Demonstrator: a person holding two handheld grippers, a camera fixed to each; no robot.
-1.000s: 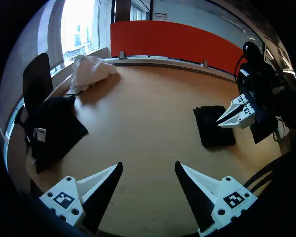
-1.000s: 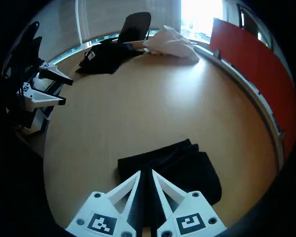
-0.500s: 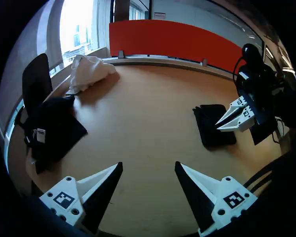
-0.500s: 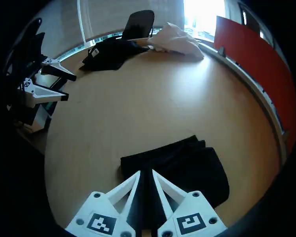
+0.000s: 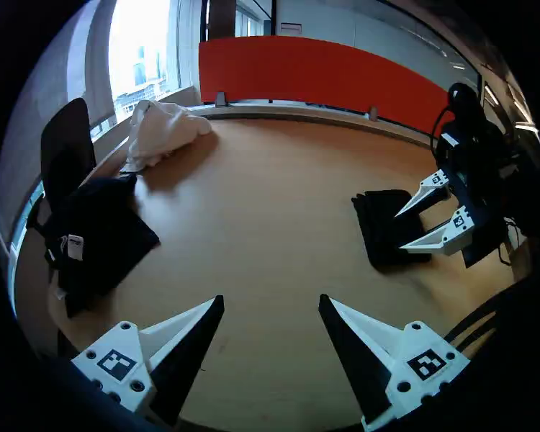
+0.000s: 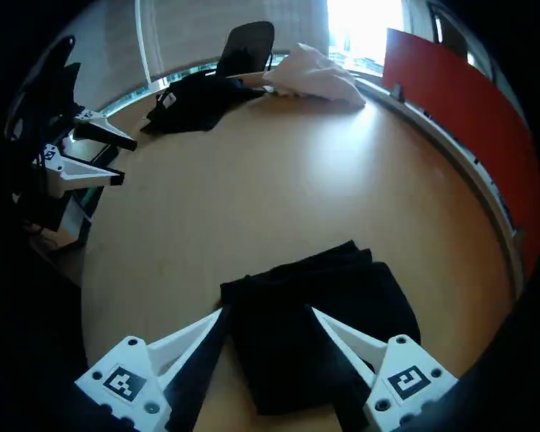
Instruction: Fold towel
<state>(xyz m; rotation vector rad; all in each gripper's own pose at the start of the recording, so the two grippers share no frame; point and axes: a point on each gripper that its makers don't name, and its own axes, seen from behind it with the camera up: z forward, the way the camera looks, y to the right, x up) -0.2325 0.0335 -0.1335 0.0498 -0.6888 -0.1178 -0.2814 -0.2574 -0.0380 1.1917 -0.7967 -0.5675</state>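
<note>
Your right hand-held gripper (image 6: 270, 311) is released, its two fingers spread wide over the near end of the towel (image 6: 342, 302). The right gripper view does not settle whether the fingertips touch the cloth. The towel is black, folded into a thick rectangle, and lies flat on the counter (image 6: 270, 187) on your right side, near the edge.

In the left gripper view the same right hand-held gripper (image 5: 399, 232) hangs with its tips apart over the towel's (image 5: 378, 223) right side.

Your left hand-held gripper (image 5: 270, 297) is also released, fingers wide apart, holding nothing, above bare wood well apart from the towel. From the right gripper view you see it at the counter's far left edge (image 6: 128, 161), fingers parted.

Farther out, a black bundle (image 5: 97, 230) lies at the counter's left edge, just beside a dark chair (image 5: 65, 144). Beyond it, a crumpled white cloth (image 5: 162, 129) sits near the window (image 5: 140, 57). A red panel (image 5: 320, 72) runs along the counter's far side.
</note>
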